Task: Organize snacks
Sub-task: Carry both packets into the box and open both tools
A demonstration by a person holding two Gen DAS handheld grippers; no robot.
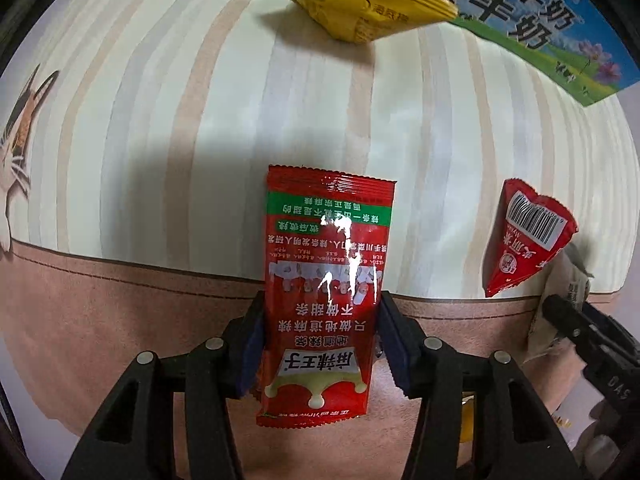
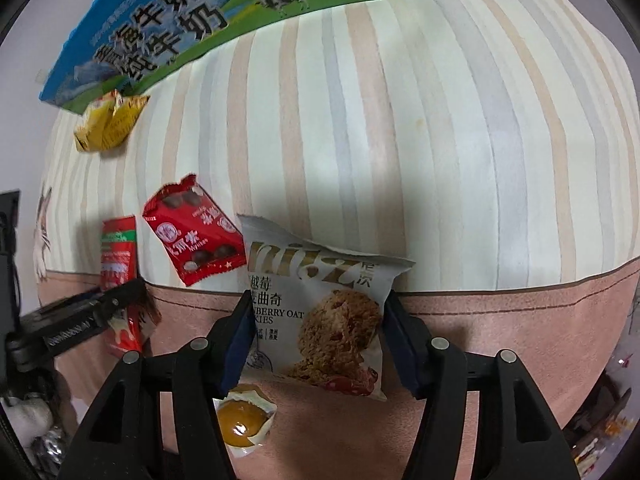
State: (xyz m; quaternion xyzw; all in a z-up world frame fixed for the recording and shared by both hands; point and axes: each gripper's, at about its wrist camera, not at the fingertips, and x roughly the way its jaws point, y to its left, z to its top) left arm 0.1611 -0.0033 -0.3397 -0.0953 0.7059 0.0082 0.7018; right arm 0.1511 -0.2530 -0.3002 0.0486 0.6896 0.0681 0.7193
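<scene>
Both pairs of fingers are clamping on snack packets, pointing down at a striped tablecloth [image 1: 192, 92]. Blue pads [image 1: 254, 344] of the left gripper [image 1: 320, 344] are pressing the two long edges of a red spicy-strip sachet [image 1: 326, 280], near its lower half, so the packet is hanging flat-faced to the camera with its long axis running along the fingers and its crimped end pointing away from them. Gripping by the edges looks chosen to keep the thin packet from folding.

Fingers of the right gripper [image 2: 316, 320] are squeezing the sides of a white oat cookie packet [image 2: 320, 304]; it is sitting slightly skewed between them, serrated top pointing away and tilting left.

Taking the blue-and-green milk carton [image 2: 160, 28] as landmark: a yellow wrapped snack [image 2: 108, 128] is lying just beside its near edge, a red chocolate-ball packet [image 2: 192, 232] is lying on the cloth well nearer the grippers than the carton, and both held packets are hanging nearer still, over the cloth's pink border. An amber-filled pouch [image 2: 242, 420] is lying farthest from the carton, beneath the right gripper.

Judging from this, both packets are being carried to be sorted; neither is set down yet.
</scene>
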